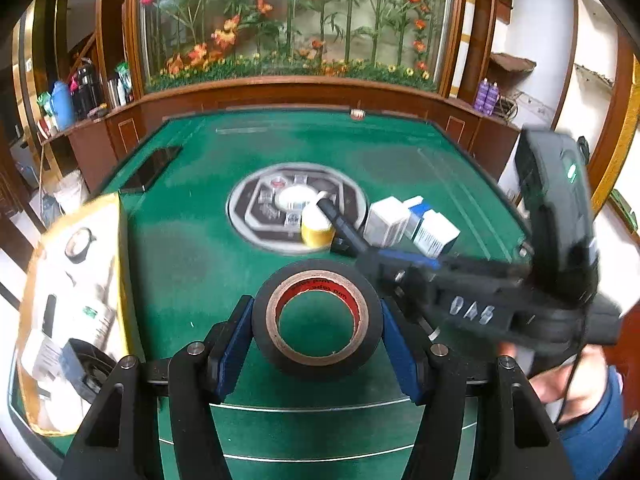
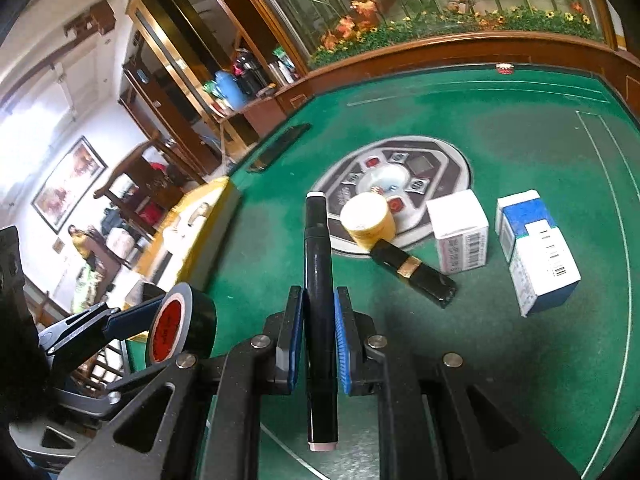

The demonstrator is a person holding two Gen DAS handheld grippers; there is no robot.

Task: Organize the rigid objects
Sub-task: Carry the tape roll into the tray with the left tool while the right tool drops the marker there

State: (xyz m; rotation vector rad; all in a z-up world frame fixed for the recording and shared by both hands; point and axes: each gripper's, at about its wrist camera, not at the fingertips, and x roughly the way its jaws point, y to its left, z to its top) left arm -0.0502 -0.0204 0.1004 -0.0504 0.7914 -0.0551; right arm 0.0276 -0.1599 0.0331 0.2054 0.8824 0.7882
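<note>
Holding one item in each gripper, the person appears to be partway through sorting the loose objects on the green table (image 1: 192,240).

At the table's left edge lies a yellow box (image 1: 76,292), open side up in the left wrist view; its contents are blurred. It is probably the collection bin, judging by its position apart from the clutter. A dark phone (image 1: 154,168) lies flat near the far left corner.

The left gripper (image 1: 316,330) is clamped on a roll of black tape (image 1: 316,324), one blue pad on each side of the outer rim. Gripping across the diameter keeps the ring from rolling out. The roll sits just right of the yellow box, above the near edge; whether it touches the felt cannot be determined.

The right gripper (image 2: 319,338) is clamped on a black marker (image 2: 319,304), pads at mid-length, so both ends protrude and the load balances. The marker points toward the table centre.

At the centre, a yellow jar (image 2: 370,218) stands on the rim of the round control panel (image 2: 420,168). A black lipstick tube (image 2: 414,272) lies tilted, touching the jar base. To the right stand a white box (image 2: 460,232) and, just beside it, a blue-and-white box (image 2: 536,252). These four remain unsorted.
</note>
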